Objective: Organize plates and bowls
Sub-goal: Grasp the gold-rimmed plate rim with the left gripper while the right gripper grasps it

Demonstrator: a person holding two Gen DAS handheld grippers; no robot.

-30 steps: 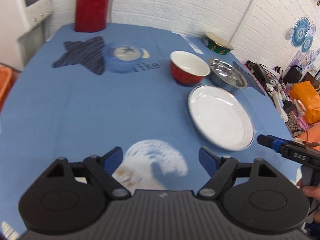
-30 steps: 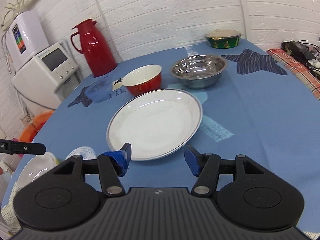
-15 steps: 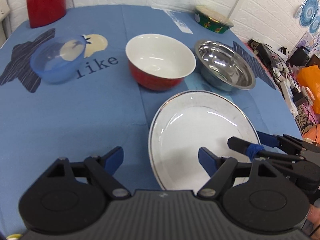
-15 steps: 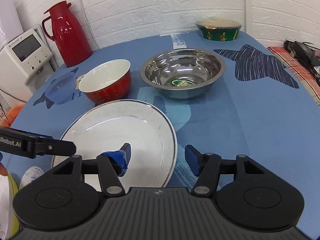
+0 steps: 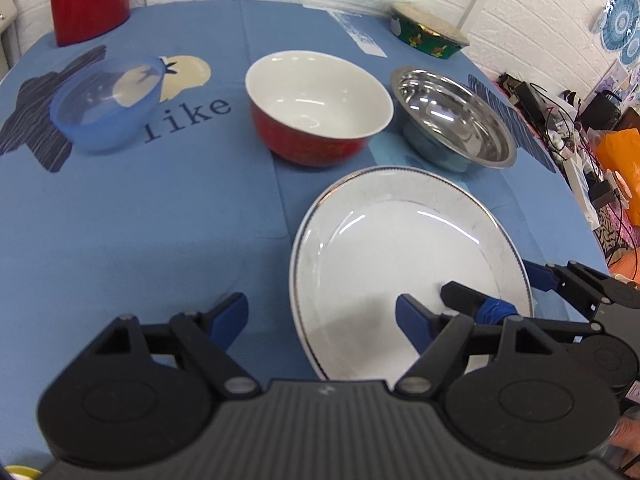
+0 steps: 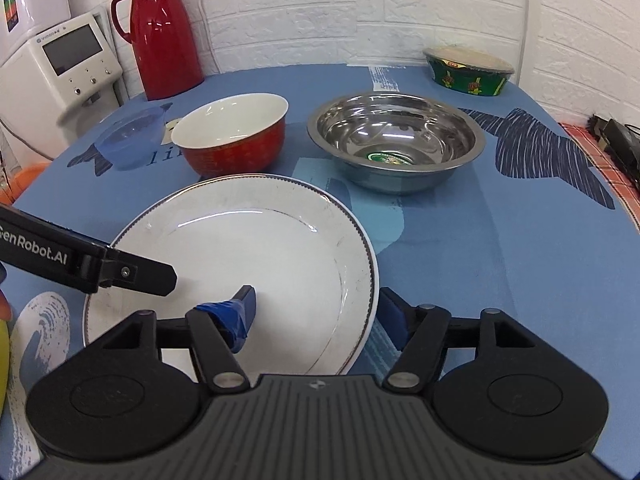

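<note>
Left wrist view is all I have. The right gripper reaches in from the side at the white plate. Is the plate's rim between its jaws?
Observer: Yes. In the right wrist view the near rim of the plate lies between the jaws of the right gripper, which are opening. No pad visibly presses on it.
Operator: Anything inside the steel bowl?
Observer: Only a green sticker on the bottom of the steel bowl.
Operator: What stands beside the red flask?
Observer: A white machine with a screen, to the left of the flask.
</note>
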